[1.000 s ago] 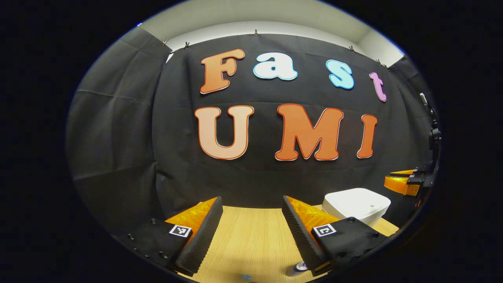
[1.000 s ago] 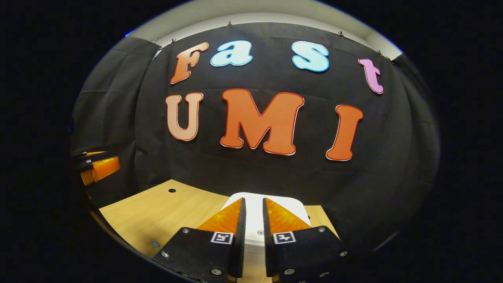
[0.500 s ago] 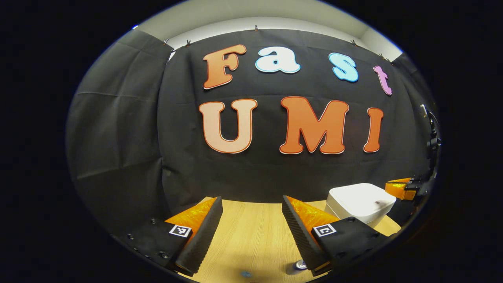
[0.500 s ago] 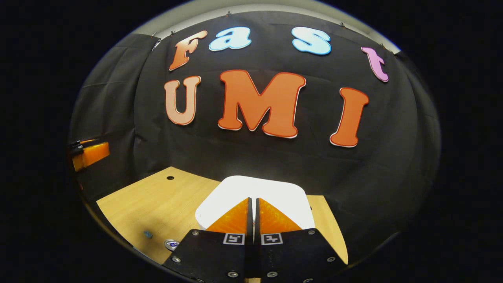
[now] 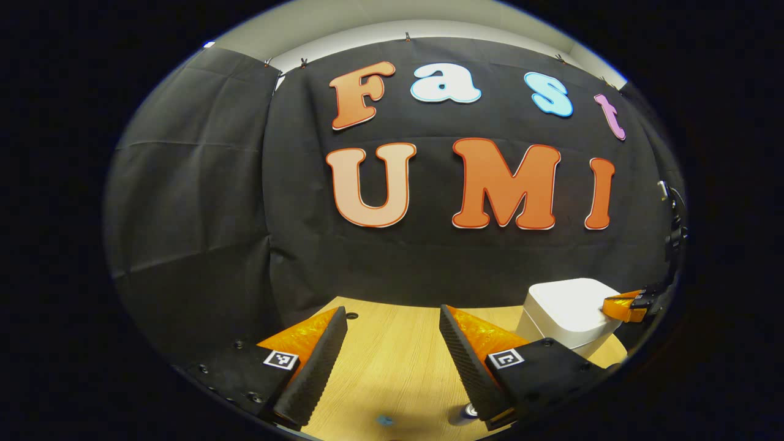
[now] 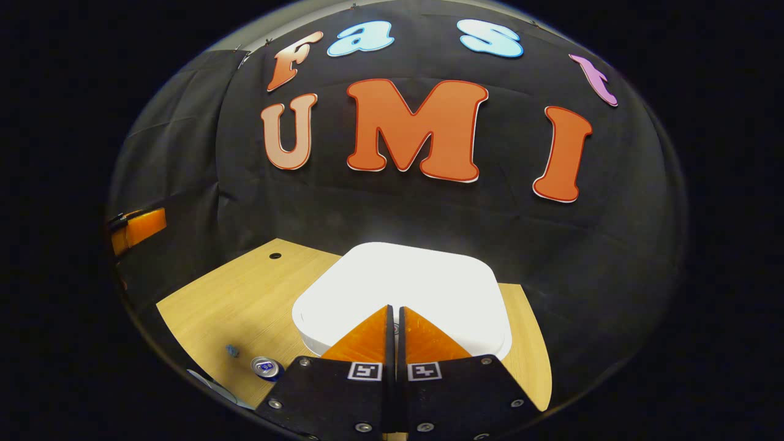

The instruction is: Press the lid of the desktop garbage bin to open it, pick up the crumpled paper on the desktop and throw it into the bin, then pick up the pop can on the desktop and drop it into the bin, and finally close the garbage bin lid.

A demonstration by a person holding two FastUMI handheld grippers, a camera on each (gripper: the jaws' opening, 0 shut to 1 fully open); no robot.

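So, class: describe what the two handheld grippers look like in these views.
The left gripper has two wedge-shaped fingers with ribbed inner faces, on black screwed mounts with small square black-and-white markers. The right gripper has the same tapered fingers, black mounts, screws and markers.

Lighting: your overhead light falls evenly, soft shadows on the desk (image 6: 245,294). White bin lid (image 6: 404,288) glares. Fisheye bends edges; focus sharp.

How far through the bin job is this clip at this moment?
Nothing looks finished: the bin lid is down. In hand: the right hand-held gripper, shut, has its tips at the lid's front edge, apparently to press it. Left: the can stands on the desk; the left hand-held gripper is open.
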